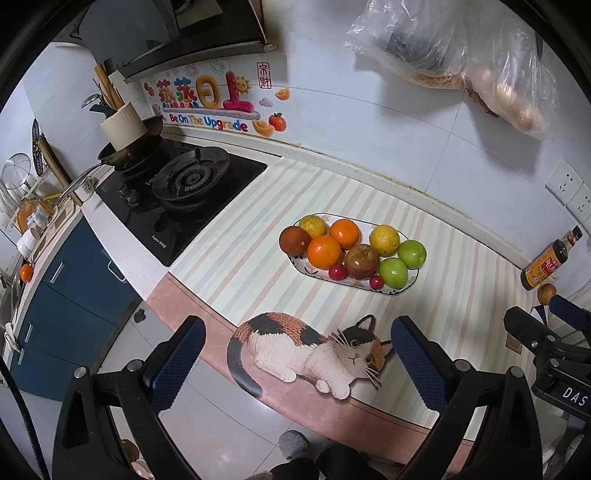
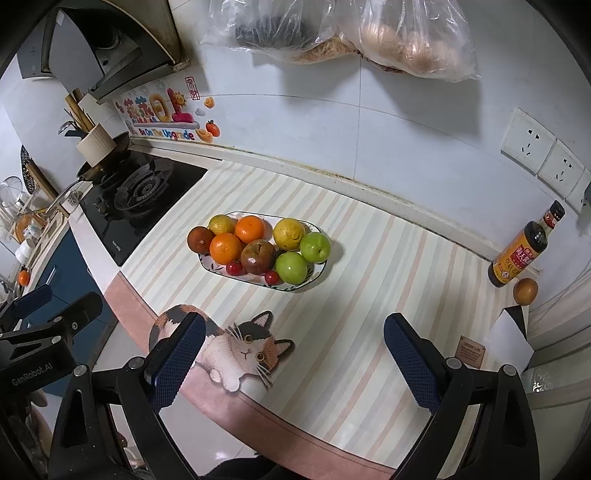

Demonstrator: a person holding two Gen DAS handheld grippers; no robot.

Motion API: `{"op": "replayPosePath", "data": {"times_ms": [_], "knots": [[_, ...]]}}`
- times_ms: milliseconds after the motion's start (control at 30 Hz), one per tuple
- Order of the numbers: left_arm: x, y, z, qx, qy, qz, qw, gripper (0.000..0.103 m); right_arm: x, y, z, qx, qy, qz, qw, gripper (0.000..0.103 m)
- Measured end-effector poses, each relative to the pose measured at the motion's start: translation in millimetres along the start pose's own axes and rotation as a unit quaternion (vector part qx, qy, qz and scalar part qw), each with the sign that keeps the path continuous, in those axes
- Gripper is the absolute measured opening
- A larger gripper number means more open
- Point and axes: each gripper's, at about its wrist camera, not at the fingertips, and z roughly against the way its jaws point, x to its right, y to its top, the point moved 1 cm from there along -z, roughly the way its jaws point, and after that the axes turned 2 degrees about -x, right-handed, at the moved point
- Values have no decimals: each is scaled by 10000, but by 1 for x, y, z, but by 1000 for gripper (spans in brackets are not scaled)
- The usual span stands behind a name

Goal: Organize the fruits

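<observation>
An oval patterned plate (image 1: 400, 288) (image 2: 317, 275) sits mid-counter on a striped mat, heaped with fruit: two oranges (image 1: 324, 252) (image 2: 225, 248), two green fruits (image 1: 393, 272) (image 2: 291, 266), a yellow citrus (image 1: 384, 240) (image 2: 289, 233), a brownish apple (image 1: 362, 261) (image 2: 258, 256), a dark reddish fruit (image 1: 294, 240) (image 2: 200, 239) and small red cherries (image 1: 337, 272) (image 2: 236, 267). My left gripper (image 1: 295, 358) hangs open near the mat's front edge, short of the plate. My right gripper (image 2: 293, 354) is likewise open and holds nothing. Each gripper shows at the other view's edge.
A gas stove (image 1: 184, 192) with a pan (image 1: 129, 151) lies left of the mat. A sauce bottle (image 2: 524, 247) and a small brown round object (image 2: 525, 291) stand at the right by the wall. Plastic bags (image 2: 369, 33) hang above. A cat picture (image 1: 306, 347) marks the mat's front.
</observation>
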Motion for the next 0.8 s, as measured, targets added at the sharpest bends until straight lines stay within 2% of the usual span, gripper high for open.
{"op": "replayPosePath", "data": {"times_ms": [800], "knots": [[2,-8,1,41,-37,6,10000,103,-4,-4,9,-25,-65,42,10000,99]]}}
